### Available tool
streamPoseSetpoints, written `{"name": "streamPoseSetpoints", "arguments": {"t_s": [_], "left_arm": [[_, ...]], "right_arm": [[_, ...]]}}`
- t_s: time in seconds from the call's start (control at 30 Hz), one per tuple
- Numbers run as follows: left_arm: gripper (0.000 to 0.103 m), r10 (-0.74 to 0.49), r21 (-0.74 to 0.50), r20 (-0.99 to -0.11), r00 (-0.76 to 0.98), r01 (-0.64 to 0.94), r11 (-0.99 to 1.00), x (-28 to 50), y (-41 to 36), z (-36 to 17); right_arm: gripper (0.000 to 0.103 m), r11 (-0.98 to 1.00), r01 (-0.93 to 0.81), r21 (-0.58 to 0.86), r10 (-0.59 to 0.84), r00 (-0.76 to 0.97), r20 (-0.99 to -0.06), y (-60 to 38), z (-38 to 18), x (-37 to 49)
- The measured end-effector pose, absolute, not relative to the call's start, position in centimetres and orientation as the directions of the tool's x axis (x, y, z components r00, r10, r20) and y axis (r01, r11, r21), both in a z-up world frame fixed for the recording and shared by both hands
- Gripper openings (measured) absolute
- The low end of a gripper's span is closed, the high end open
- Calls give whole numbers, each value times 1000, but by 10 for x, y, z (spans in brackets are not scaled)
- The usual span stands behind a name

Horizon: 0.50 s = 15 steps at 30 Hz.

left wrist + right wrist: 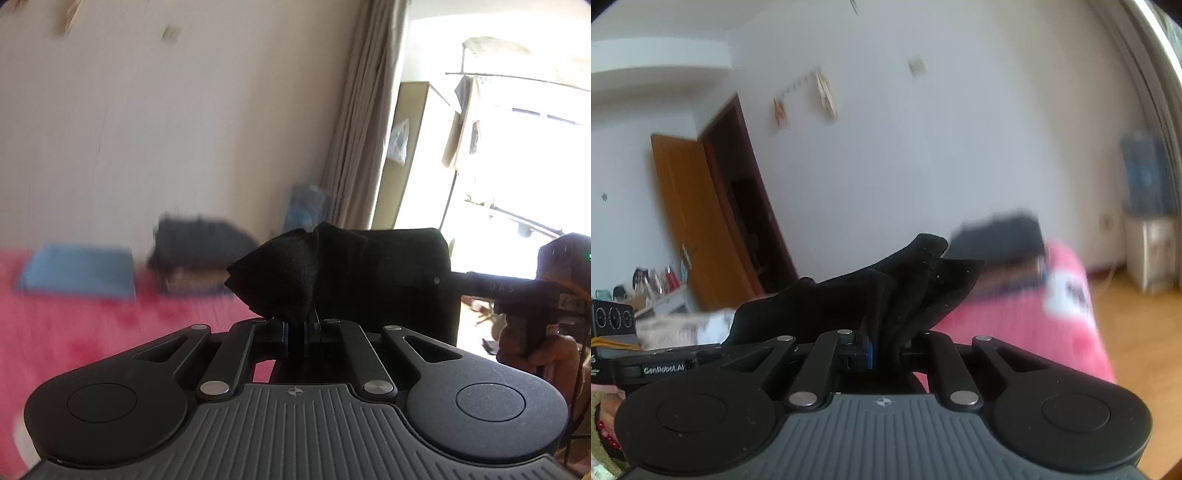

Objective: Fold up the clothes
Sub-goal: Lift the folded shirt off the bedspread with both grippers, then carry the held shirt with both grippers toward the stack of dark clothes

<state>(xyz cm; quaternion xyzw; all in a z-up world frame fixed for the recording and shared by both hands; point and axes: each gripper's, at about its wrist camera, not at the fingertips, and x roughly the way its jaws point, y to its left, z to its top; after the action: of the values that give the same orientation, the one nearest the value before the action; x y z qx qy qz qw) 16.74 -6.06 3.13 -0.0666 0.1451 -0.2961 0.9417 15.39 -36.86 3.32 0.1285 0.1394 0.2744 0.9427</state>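
Looking through the left wrist camera, the left gripper [297,328] is clenched on a black garment [332,273], and its two fingers [282,338] stand almost together with the cloth pinched between them. A bunched corner of this garment rises above the fingertips, and the rest of the cloth stretches to the right as a flat dark panel in front of the bright window [517,147]. At the right edge the right gripper [443,280] reaches the far side of this panel, with a hand [535,354] on its handle below. Behind, on the pink bed cover [55,332], lie a folded blue piece [77,269] and, just beside it, a dark folded stack [199,254]; both are blurred. A beige curtain [362,129] hangs beside the window. In the right wrist camera, the right gripper [886,350] is also clenched on the black garment [886,288], which comes out between its fingers [866,352] in several folds and fans upward. The cloth goes from there to the left, toward the left gripper [713,350], seen at the left edge. The pink bed cover [1034,332] is on the right under the garment, with the dark stack [997,240] at its far end. A brown door [690,221] stands open at the left wall.
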Motion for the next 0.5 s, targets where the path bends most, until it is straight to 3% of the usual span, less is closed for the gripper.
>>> {"name": "streamPoseSetpoints", "arguments": {"t_s": [0.2, 0.4, 0.5], "left_arm": [[5, -578, -217, -151, 802, 544, 811, 202, -76, 113], [5, -596, -285, -81, 799, 554, 782, 209, -84, 184], [5, -586, -348, -88, 806, 526, 776, 217, -76, 204]], "right_arm": [[10, 836, -480, 266, 518, 850, -94, -361, 116, 207], [10, 863, -457, 217, 487, 865, -116, -354, 213, 240], [10, 870, -442, 217, 476, 868, -141, -344, 250, 252]]}}
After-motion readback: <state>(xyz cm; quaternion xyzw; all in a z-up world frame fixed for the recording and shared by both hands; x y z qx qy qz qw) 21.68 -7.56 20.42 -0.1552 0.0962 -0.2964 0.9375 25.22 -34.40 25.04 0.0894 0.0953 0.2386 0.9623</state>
